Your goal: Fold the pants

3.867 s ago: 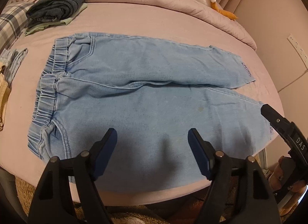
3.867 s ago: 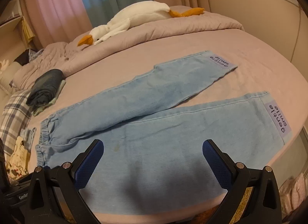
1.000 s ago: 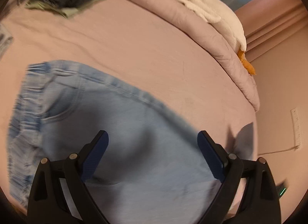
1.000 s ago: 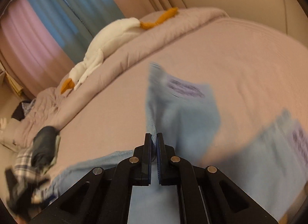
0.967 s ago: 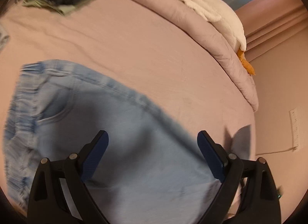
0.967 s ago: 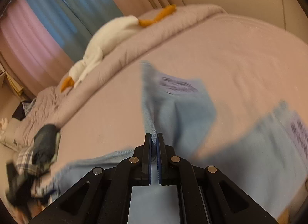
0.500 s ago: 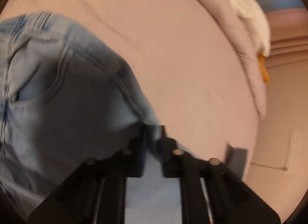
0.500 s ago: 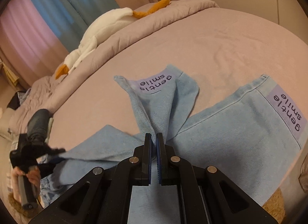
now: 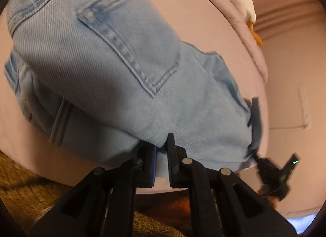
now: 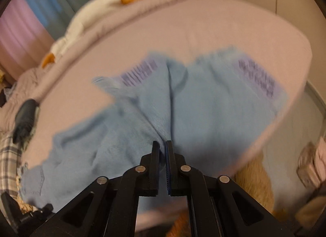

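The light blue denim pants lie on the pink bed, one leg drawn over the other. My left gripper is shut on the pants' edge near the back pocket at the hip end. My right gripper is shut on a pinch of the far leg's cloth, with both purple-labelled cuffs beyond it. The right gripper also shows in the left wrist view at the lower right. The right wrist view is blurred.
The pink bed ends close below both grippers, with tan carpet beneath. A white goose plush lies on the rumpled duvet at the back. Dark folded clothes and plaid cloth lie at the left.
Both grippers have pulled the far leg toward the near bed edge over the near leg. The left gripper, open a second ago, has shut on the hip cloth. The back pocket now faces up.
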Available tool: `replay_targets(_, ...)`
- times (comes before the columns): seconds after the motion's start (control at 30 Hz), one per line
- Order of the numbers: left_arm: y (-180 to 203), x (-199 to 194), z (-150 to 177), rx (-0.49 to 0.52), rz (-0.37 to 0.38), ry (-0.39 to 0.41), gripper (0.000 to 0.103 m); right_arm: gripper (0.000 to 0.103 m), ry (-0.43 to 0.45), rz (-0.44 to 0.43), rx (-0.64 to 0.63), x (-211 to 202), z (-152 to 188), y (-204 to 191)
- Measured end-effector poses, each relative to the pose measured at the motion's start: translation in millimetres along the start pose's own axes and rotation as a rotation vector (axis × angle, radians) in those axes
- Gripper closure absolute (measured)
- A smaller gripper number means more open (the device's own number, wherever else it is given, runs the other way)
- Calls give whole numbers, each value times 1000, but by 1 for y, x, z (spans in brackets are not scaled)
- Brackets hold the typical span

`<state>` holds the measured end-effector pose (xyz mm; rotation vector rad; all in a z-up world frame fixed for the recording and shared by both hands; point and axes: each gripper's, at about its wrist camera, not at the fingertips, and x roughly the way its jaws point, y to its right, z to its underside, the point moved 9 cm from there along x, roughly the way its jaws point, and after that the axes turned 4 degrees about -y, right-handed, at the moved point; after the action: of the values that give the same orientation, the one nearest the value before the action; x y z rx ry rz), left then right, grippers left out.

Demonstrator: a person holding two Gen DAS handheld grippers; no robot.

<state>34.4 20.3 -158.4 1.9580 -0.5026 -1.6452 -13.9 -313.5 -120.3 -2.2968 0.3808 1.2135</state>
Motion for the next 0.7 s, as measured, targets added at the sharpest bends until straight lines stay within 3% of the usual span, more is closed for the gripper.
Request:
replay_targets(0.07, 4, -10, -8, 26, -29, 25, 90, 97, -41, 61, -26, 8, 2, 2)
replay_targets(0.13, 4, -25, -15, 51, -64, 70, 80, 92, -27, 88, -74, 3, -6, -7)
replay_targets(0.17, 0, -33, -19, 49, -75, 96, 69, 88, -19, 105, -94, 0, -9, -10)
replay_targets(0.23, -10, -50, -24, 16, -85, 149, 51, 75, 19, 162, -159, -7, -20, -23)
replay_targets(0.3, -20, -63, -29, -21, -97, 191, 35, 52, 44, 174, -195, -9, -28, -31)
replay_targets(0.4, -37, -73, -41, -55, -142, 204, 35, 47, 38, 172, -256, -1, -42, -52)
replay_targets(0.5, -49, -89, -54, -111, -121, 230, 35, 45, 41, 132, -330, 12, -53, -78)
replay_targets(0.6, -52, -92, -73, -133, -104, 260, 35, 45, -13, 130, -368, 49, -60, -96)
replay_targets(0.67, -54, -89, -77, -143, -70, 239, 42, 46, -71, 131, -368, 82, -64, -99)
replay_targets(0.7, -47, -82, -80, -137, -45, 222, 60, 52, -88, 141, -362, 98, -69, -99)
